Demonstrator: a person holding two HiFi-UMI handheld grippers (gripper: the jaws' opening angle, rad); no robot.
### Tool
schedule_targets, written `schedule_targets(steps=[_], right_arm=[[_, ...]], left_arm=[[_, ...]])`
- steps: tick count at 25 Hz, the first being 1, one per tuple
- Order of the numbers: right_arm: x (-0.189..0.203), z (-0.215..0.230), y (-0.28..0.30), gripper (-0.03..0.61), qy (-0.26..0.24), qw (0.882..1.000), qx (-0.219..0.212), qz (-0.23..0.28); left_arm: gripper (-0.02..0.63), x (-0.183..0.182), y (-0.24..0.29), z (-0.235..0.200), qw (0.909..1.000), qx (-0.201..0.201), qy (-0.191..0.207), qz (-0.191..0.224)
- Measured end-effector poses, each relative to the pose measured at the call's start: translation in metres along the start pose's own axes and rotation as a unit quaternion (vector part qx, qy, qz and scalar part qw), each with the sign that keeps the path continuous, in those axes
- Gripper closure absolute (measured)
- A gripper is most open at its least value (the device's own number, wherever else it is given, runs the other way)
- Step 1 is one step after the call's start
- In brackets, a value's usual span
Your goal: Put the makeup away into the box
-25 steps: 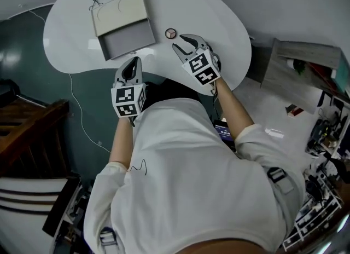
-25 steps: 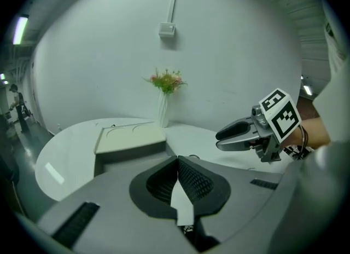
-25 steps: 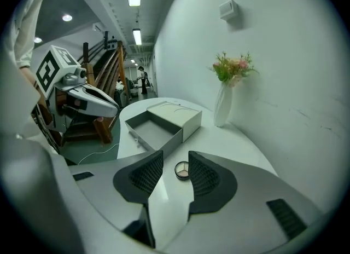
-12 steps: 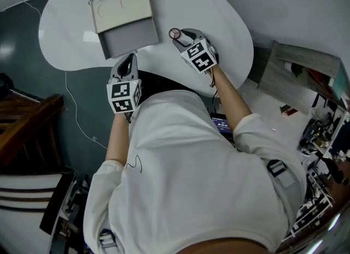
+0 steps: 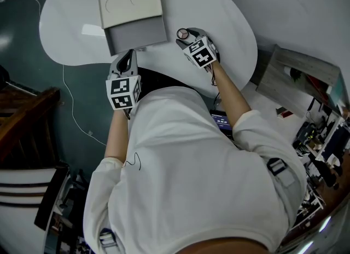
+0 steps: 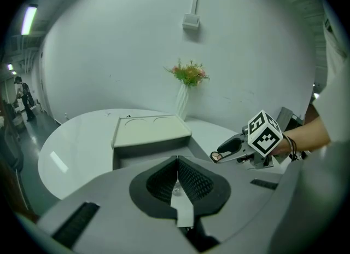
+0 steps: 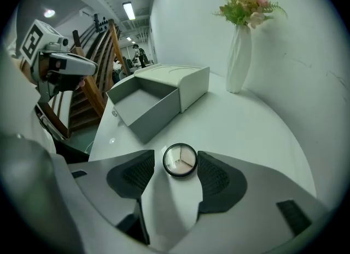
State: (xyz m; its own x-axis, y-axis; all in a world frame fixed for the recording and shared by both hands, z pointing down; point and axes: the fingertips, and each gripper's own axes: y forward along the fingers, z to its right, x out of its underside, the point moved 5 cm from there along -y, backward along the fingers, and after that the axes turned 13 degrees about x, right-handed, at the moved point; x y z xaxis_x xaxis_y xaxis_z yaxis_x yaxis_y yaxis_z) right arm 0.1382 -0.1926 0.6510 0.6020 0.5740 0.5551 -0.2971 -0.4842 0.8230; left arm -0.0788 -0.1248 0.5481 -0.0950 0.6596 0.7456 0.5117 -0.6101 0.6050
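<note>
Hovering at the table's near edge, the left claw [image 6: 176, 179] is closed on nothing, with the drawer box [image 5: 131, 4] just ahead of it and its drawer [image 5: 138, 33] pulled out. To the right, the right claw [image 7: 176, 168] is opening its jaws. The round powder compact [image 7: 180, 160] lies on the white table [image 7: 262, 132] between them, apparently not pressed by either pad. The step in hand looks like the pickup — next it calls for closing squarely on the compact's rim, lifting, then carrying it leftward into the open drawer.
</note>
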Motion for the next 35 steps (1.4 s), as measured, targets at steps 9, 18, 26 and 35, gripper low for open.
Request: schedule_targets(steps=[9, 18, 26, 35], right_arm=[[0.001, -0.001, 0.017, 0.327, -0.004, 1.0, 0.009, -0.024], [0.0, -0.001, 0.016, 0.356, 0.021, 1.0, 0.019, -0.007], [-0.016, 0.003, -0.002, 0.357, 0.045, 0.998, 0.029, 0.023], [-0.042, 0.013, -0.037, 0.357, 0.156, 0.985, -0.001, 0.075]], left_arm=[[0.595, 0.005, -0.005, -0.003, 1.0, -0.003, -0.007, -0.003], [0.595, 0.005, -0.006, -0.006, 1.0, 0.0, -0.006, 0.0], [0.595, 0.002, -0.004, -0.005, 0.9999, 0.012, 0.0, 0.003], [0.595, -0.005, 0.001, -0.002, 0.9995, 0.029, 0.009, 0.013]])
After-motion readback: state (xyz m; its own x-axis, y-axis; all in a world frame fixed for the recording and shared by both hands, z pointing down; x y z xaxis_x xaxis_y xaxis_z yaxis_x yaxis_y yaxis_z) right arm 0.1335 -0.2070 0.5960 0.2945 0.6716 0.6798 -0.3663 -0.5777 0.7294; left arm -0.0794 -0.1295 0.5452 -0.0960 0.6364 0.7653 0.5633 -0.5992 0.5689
